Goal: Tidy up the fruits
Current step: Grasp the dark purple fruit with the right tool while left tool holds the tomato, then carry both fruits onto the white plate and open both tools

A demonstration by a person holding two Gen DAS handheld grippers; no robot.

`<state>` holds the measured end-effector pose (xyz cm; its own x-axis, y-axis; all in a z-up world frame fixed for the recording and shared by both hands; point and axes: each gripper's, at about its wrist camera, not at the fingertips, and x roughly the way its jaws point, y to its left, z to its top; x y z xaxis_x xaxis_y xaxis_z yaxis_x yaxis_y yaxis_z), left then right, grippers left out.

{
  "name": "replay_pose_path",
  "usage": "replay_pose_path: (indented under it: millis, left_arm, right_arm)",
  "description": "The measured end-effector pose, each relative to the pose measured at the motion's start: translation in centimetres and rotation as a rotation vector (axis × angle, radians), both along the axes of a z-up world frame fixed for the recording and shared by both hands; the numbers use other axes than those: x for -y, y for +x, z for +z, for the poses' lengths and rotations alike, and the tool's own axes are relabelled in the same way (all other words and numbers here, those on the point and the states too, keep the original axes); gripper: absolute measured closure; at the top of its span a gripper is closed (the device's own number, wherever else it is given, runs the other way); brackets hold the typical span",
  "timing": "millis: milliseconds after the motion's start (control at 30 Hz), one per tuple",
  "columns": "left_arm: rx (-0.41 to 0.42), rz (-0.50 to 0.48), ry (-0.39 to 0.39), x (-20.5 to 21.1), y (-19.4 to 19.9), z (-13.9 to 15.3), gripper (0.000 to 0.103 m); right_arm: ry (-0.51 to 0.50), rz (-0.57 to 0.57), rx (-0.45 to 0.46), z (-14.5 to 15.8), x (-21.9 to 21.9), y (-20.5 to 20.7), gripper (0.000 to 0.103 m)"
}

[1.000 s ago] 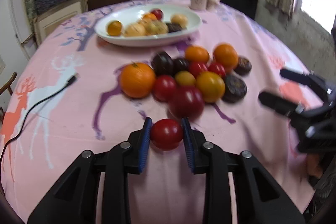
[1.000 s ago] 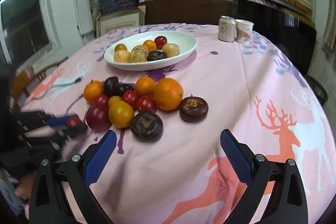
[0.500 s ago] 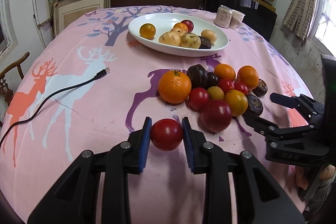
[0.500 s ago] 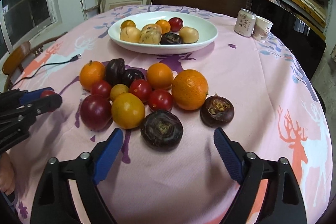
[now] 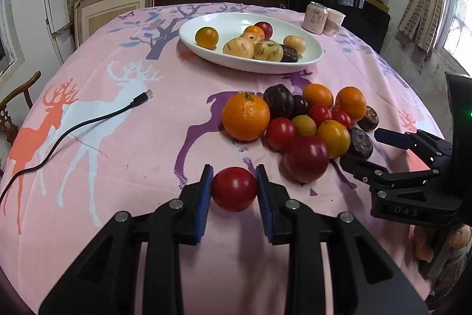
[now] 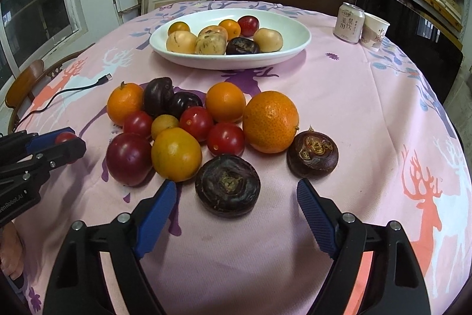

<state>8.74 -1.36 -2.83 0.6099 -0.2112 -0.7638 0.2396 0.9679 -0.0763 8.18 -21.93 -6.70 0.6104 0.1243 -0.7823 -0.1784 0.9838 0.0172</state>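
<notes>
My left gripper (image 5: 233, 188) is shut on a small red tomato (image 5: 234, 189) and holds it above the pink cloth, left of the fruit pile. It also shows in the right wrist view (image 6: 63, 139) with the tomato (image 6: 65, 137). The pile holds a big orange (image 5: 245, 116), a dark red plum (image 5: 306, 158), tomatoes and dark water chestnuts. My right gripper (image 6: 236, 198) is open, its jaws standing either side of a dark water chestnut (image 6: 227, 185). It shows in the left wrist view (image 5: 365, 146) at the pile's right. A white oval dish (image 5: 206, 53) with several fruits stands behind.
A black USB cable (image 5: 73, 129) lies on the left of the round table. A drink can (image 6: 350, 23) and a paper cup (image 6: 375, 31) stand at the back right. A wooden chair (image 6: 26, 84) is at the left edge. Shelves fill the back wall.
The left gripper has lifted and swung left with the tomato, away from the pile. The right gripper has moved forward to the near water chestnut, jaws still open.
</notes>
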Motion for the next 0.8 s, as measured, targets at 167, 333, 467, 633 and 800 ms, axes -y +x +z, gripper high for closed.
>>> replay_pose_path:
  millis: [167,333,467,633,800]
  left_arm:
    - [-0.007,0.003,0.006,0.1,0.2,-0.2,0.074]
    - [-0.014,0.002,0.011,0.2,0.4,-0.4,0.074]
    - [-0.024,-0.002,0.02,0.4,0.5,-0.7,0.074]
    - [-0.024,-0.009,0.04,0.9,0.6,-0.8,0.074]
    - [-0.009,-0.01,0.047,1.0,2.6,1.3,0.074]
  right_arm:
    - [0.02,-0.003,0.001,0.1,0.3,-0.1,0.028]
    - [0.0,-0.009,-0.01,-0.3,0.0,0.0,0.044]
    - [0.005,0.006,-0.004,-0.2,-0.2,-0.1,0.059]
    - [0.04,-0.009,-0.006,0.1,0.5,-0.1,0.06]
    - [0.142,-0.051,0.068,3.4,2.9,-0.7,0.06]
